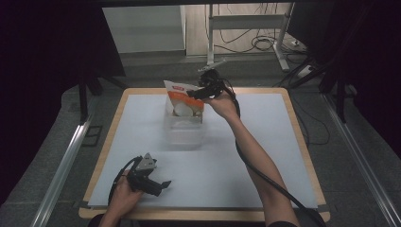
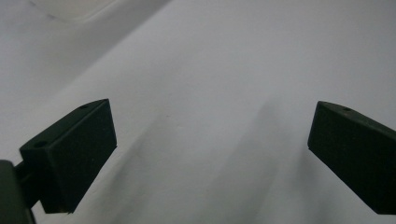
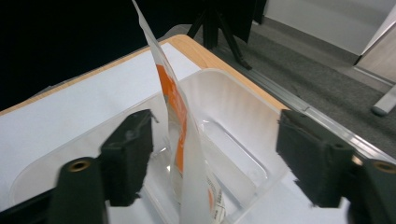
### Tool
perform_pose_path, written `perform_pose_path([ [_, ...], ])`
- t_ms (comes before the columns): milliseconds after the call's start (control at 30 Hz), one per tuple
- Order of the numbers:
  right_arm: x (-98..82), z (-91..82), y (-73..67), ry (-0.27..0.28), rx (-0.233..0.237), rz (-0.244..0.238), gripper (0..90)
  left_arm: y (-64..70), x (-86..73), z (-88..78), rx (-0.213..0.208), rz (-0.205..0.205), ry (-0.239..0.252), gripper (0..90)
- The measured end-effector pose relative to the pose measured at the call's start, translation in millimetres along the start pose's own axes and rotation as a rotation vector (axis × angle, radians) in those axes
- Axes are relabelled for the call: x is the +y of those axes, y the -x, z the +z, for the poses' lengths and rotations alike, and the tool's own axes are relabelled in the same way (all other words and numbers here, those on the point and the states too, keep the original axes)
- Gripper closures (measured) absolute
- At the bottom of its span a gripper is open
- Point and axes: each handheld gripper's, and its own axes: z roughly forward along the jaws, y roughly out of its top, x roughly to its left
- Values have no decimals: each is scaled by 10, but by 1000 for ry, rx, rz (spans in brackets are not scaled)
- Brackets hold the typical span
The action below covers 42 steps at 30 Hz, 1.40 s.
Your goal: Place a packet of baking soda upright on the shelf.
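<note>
Black pads of the right claw [image 3: 212, 158] stand wide apart, one on each side of the pouch [image 3: 180, 135], and neither presses on it; nothing is gripped. In the high view the right claw [image 1: 201, 92] hangs at the far middle of the worktop [image 1: 265, 142], held by a hand on an outstretched forearm, its tips right at the pouch's [image 1: 185, 100] upper right corner. The pouch is white and orange with a red patch near its top. It stands on edge inside the tub [image 3: 243, 116], a clear plastic container, and rises well above the rim. Seen from the right gripper view it runs as a thin upright sheet between the pads, closer to the left-hand one. The tub [image 1: 182, 132] sits on the white sheet that covers the worktop, toward its far edge, a wooden border showing around the sheet.

Near the front left corner, the left claw [image 1: 163, 184] lies low over the sheet in the person's other hand, well apart from the tub. In the left gripper view the left claw [image 2: 210, 149] is spread wide with only bare white surface between the pads, so it holds nothing. A cable trails from each claw.
</note>
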Motion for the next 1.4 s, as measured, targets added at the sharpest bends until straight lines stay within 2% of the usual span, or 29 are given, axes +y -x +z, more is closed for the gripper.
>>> perform_pose_path([
  [67,-3,-34,-1,-1,-4,-6,208,-33,-1,-12,-26,-29,18,27],
  [167,-12,-80,-17,-10,-28,-21,167,-58,-8,-35,-35,-50,39,28],
  [367,-74,-183,-54,-30,-26,-35,105,-41,-2,-19,-38,-38,29,15],
  [767,-289,-480,-150,-76,-36,-83,34,-28,1,-15,-30,-31,22,10],
  [1000,-531,-701,-239,-115,-5,-75,0,-20,2,-12,-27,-29,21,10],
  [1133,-743,-861,-335,-132,-9,-95,0,-18,3,-11,-26,-27,19,10],
  [1300,-972,-1053,-412,-109,-8,-100,0,-13,5,-8,-23,-24,14,10],
  [1400,-1141,-1177,-449,-101,-1,-81,0,-10,6,-4,-23,-25,13,10],
])
